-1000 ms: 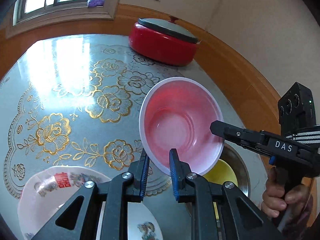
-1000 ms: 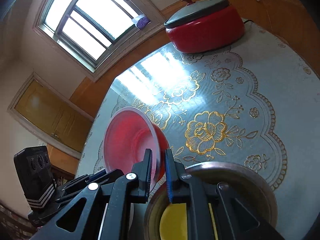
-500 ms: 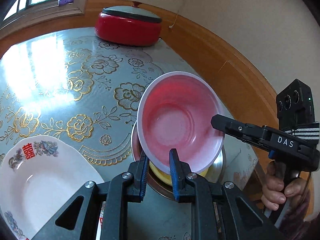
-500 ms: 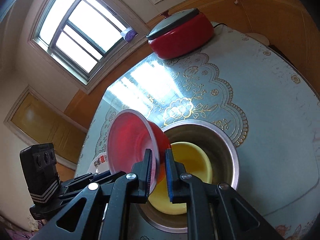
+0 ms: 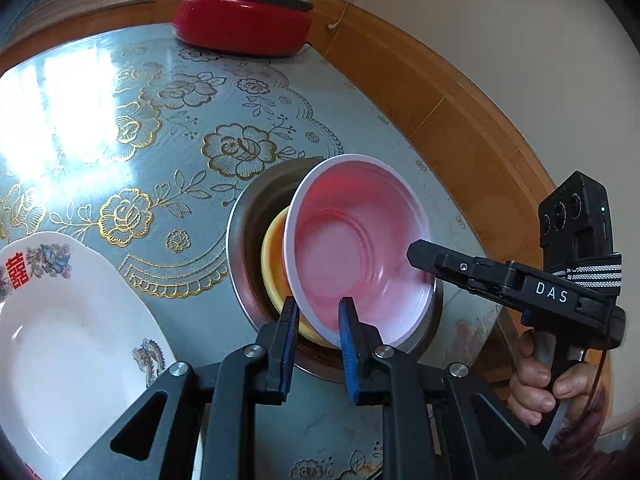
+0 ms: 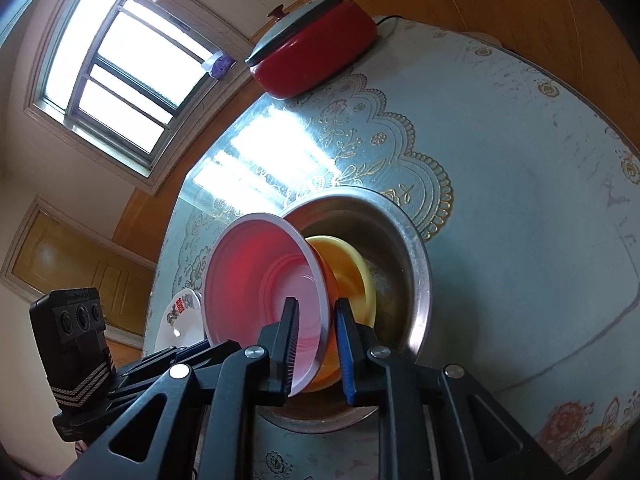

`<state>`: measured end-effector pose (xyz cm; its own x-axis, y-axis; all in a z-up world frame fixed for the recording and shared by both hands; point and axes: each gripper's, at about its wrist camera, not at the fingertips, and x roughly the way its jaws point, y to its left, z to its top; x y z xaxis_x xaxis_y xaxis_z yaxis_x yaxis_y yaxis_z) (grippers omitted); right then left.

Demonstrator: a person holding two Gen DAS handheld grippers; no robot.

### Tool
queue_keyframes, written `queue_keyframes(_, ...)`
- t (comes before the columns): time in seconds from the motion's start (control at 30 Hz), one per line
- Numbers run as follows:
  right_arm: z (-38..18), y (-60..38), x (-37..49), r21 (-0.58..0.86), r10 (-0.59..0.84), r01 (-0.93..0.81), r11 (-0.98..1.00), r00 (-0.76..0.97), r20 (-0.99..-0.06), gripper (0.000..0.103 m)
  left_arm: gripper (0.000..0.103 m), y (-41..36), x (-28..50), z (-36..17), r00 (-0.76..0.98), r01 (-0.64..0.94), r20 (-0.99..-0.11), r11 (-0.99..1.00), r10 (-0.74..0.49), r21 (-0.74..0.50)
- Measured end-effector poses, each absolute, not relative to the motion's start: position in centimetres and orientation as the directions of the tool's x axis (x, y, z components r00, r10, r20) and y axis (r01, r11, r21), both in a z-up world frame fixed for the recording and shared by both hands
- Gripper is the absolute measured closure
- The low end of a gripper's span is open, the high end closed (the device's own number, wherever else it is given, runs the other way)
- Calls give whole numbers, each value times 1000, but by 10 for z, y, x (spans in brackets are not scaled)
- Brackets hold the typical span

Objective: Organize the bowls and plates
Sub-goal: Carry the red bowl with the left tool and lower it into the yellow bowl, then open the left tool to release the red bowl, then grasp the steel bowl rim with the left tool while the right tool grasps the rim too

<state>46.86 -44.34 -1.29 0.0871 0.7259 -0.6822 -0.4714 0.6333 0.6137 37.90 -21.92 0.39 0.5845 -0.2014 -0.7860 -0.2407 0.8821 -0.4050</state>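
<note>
Pink bowl point(image 5: 356, 256) hangs tilted between my two tongs, its lower edge dipping into the yellow bowl point(image 5: 274, 264) that sits inside the steel basin point(image 5: 240, 236). My left gripper point(image 5: 316, 320) pinches its near rim, blue pads on either side of the lip; my right gripper point(image 6: 316, 320) pinches the rim from the opposite side, one finger inside the bowl and one behind it. Just to the left, the white plate point(image 5: 68, 340) with a red character lies flat on the table point(image 5: 120, 100). Far across the gold-flowered cloth stands the red cooker point(image 5: 244, 24) with its grey lid, near the window point(image 6: 108, 60).
</note>
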Motion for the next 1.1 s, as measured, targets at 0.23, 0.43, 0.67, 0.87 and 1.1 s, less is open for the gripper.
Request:
queue_keyframes(0.23,-13,-442,467,563,688,-481,672,124,-715,75,81,-218,380,0,577,-254,-795,884,-187,-393)
queue_keyframes(0.43,-11,-439,467,482,628,-505,716,164,-761,73,81,-221,384,-2,577,-250,-804,906,-143,-340)
queue_keyframes(0.67,-13,-423,467,396,572,-558,729,180,-800,73,81,-220,385,-4,582,-242,-804,918,-123,-316)
queue_keyframes(0.87,-17,-400,460,231,464,-645,728,217,-859,73,75,-223,381,-1,603,-219,-793,939,-84,-266)
queue_keyframes(1.1,-22,-383,451,87,394,-713,695,277,-876,74,74,-218,373,4,630,-221,-772,934,-82,-280)
